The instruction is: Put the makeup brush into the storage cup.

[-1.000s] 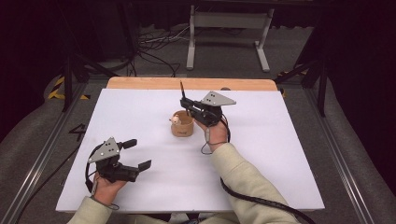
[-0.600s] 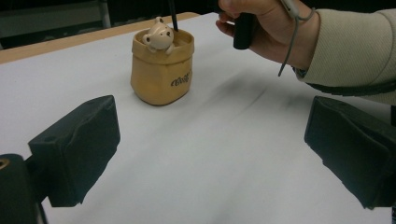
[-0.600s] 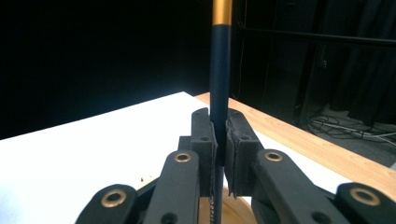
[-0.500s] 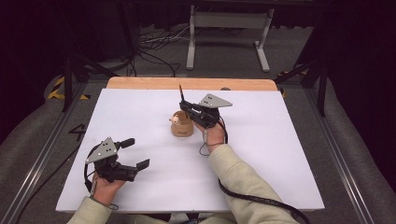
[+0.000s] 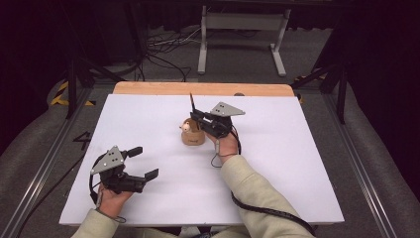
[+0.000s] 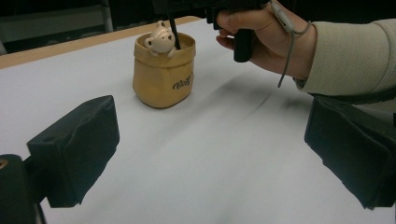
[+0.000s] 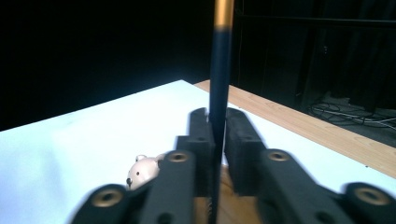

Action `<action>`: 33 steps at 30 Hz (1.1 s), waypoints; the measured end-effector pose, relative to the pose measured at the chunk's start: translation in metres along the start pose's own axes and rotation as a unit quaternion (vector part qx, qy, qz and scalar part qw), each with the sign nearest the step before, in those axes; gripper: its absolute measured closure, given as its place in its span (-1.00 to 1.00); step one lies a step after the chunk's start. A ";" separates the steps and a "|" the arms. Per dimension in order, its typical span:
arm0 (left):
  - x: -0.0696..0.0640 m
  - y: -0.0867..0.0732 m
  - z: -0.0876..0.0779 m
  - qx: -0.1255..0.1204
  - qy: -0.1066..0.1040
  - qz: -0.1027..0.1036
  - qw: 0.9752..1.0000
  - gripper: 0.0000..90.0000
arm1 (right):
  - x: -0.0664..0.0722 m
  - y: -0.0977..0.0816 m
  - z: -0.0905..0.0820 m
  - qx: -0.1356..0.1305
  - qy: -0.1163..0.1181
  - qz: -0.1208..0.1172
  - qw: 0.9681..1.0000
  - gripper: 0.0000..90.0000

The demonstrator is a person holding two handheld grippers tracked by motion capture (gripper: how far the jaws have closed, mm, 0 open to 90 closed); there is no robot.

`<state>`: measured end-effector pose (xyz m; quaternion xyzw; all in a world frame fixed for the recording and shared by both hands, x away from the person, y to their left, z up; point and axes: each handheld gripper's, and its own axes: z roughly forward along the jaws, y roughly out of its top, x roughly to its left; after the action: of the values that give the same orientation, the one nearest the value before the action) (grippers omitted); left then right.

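Left gripper [image 5: 141, 162] rests near the table's [image 5: 297, 163] near-left corner, jaws spread wide with nothing between them, well apart from the pot [image 5: 192, 135]. That pot, a tan holder with a small bear [image 6: 160, 38] on its rim, stands mid-table toward the far edge. Right gripper [image 5: 194, 117] hovers directly over it; its jaws have just been opening, and the pencil [image 7: 219, 79] stands upright between them, its lower end down in the pot.

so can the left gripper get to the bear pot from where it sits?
Probably yes: the left gripper is open, with bare table up to the bear pot. The right gripper over its rim may crowd it.
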<state>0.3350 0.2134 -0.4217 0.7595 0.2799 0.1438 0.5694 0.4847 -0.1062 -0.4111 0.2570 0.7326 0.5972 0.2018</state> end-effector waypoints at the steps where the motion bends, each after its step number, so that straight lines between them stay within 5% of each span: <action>1: 0.000 0.000 0.000 0.000 0.000 0.000 1.000 -0.92 | -0.002 0.001 -0.002 0.000 -0.002 0.003 1.000 0.52; 6: 0.000 0.000 0.001 -0.001 0.001 0.001 1.000 -0.92 | -0.006 0.002 -0.008 -0.010 -0.003 0.010 1.000 0.21; 21: 0.000 0.001 -0.002 -0.009 0.010 0.000 1.000 -0.93 | -0.009 0.020 -0.036 -0.025 0.015 -0.015 0.999 -0.19; 33: 0.004 -0.003 -0.017 -0.022 0.015 -0.011 1.000 -0.95 | -0.018 0.035 -0.091 -0.025 0.022 -0.029 0.999 -0.90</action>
<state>0.3282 0.2299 -0.4201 0.7411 0.2937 0.1555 0.5834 0.4486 -0.1823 -0.3586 0.2169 0.7290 0.6146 0.2094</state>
